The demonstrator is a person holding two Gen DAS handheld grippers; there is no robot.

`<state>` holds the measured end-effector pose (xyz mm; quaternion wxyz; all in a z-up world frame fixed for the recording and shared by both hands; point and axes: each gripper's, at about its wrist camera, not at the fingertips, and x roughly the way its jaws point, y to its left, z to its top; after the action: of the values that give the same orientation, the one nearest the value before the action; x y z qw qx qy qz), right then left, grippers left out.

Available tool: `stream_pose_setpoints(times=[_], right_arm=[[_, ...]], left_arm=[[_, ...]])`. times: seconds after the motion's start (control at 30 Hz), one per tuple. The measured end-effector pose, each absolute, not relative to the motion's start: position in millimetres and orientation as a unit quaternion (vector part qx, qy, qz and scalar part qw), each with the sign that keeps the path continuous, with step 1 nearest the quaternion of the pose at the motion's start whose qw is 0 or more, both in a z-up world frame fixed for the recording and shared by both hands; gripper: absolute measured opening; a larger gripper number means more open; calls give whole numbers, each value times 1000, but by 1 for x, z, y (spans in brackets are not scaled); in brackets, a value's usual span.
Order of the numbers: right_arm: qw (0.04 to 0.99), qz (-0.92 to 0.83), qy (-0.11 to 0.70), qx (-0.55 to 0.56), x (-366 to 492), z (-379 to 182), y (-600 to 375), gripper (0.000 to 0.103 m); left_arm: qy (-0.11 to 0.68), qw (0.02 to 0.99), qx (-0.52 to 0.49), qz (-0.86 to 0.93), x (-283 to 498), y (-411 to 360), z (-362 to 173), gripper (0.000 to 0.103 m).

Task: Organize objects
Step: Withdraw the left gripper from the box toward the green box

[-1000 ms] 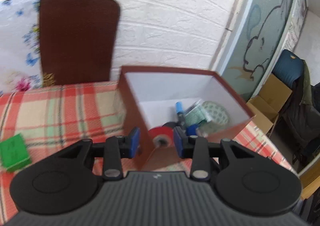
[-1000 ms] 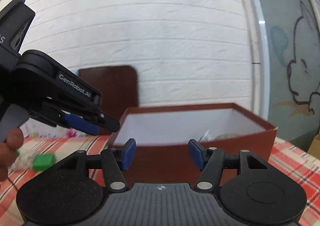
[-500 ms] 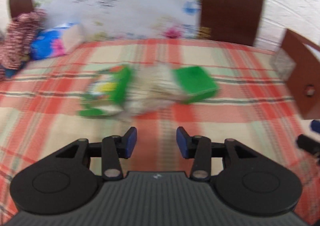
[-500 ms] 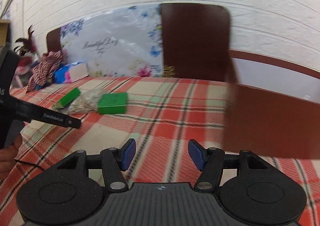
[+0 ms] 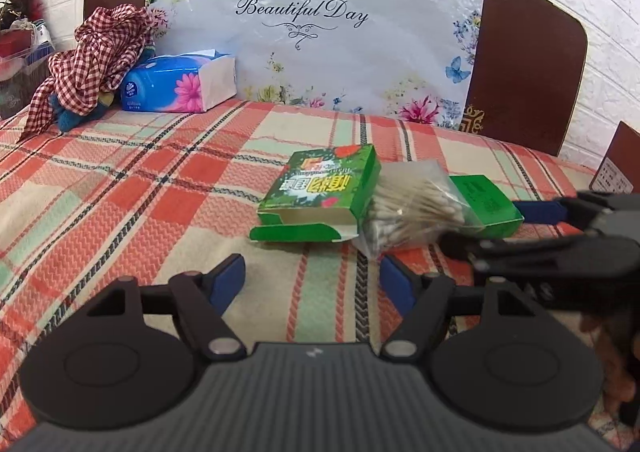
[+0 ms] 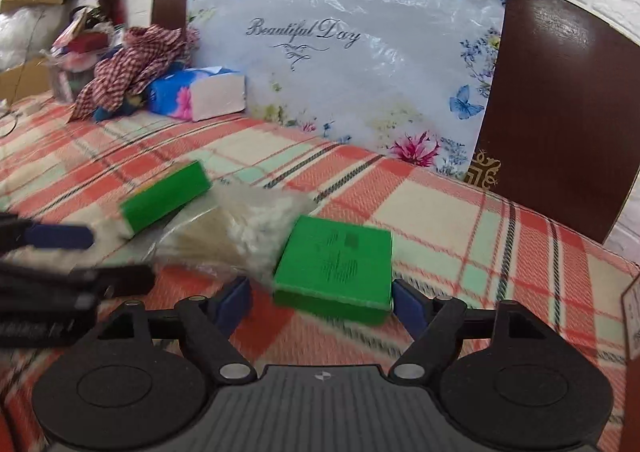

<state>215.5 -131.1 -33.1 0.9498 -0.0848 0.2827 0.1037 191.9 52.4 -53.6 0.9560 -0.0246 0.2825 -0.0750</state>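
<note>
A printed green carton (image 5: 320, 192) with an open flap lies on the plaid tablecloth, a clear bag of cotton swabs (image 5: 416, 208) against its right side, and a plain green box (image 5: 486, 204) beyond that. My left gripper (image 5: 312, 284) is open and empty, just short of the carton and bag. My right gripper (image 6: 322, 302) is open with the plain green box (image 6: 336, 268) between its fingertips, not clamped. It reaches in from the right in the left wrist view (image 5: 540, 220). The bag (image 6: 236, 228) and carton (image 6: 164, 198) lie to its left.
A blue tissue pack (image 5: 180, 82) and a red checked cloth (image 5: 96, 48) sit at the back left by a floral "Beautiful Day" board (image 5: 312, 32). A corner of the brown box (image 5: 622, 164) shows at the far right. The plaid table (image 5: 120, 188) stretches left.
Both grippers have swung left, away from the brown box, down to the green boxes and swab bag. Both jaws have opened wider. The right gripper now straddles the plain green box.
</note>
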Motion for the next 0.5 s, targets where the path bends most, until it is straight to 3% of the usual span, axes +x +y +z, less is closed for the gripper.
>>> stream_pose_setpoints(times=[0.03, 0.07, 0.23, 0.5], right_arm=[[949, 107, 289, -71, 221, -33, -134, 62], [949, 107, 292, -56, 222, -32, -139, 60], [952, 75, 294, -39, 185, -34, -167, 60], [951, -13, 310, 7, 58, -33, -234, 60]], left_arm=[[283, 956, -26, -75, 191, 53, -54, 76], [283, 956, -27, -75, 190, 54, -55, 76], [284, 956, -18, -74, 191, 51, -56, 77], [290, 955, 12, -62, 191, 42, -54, 79]])
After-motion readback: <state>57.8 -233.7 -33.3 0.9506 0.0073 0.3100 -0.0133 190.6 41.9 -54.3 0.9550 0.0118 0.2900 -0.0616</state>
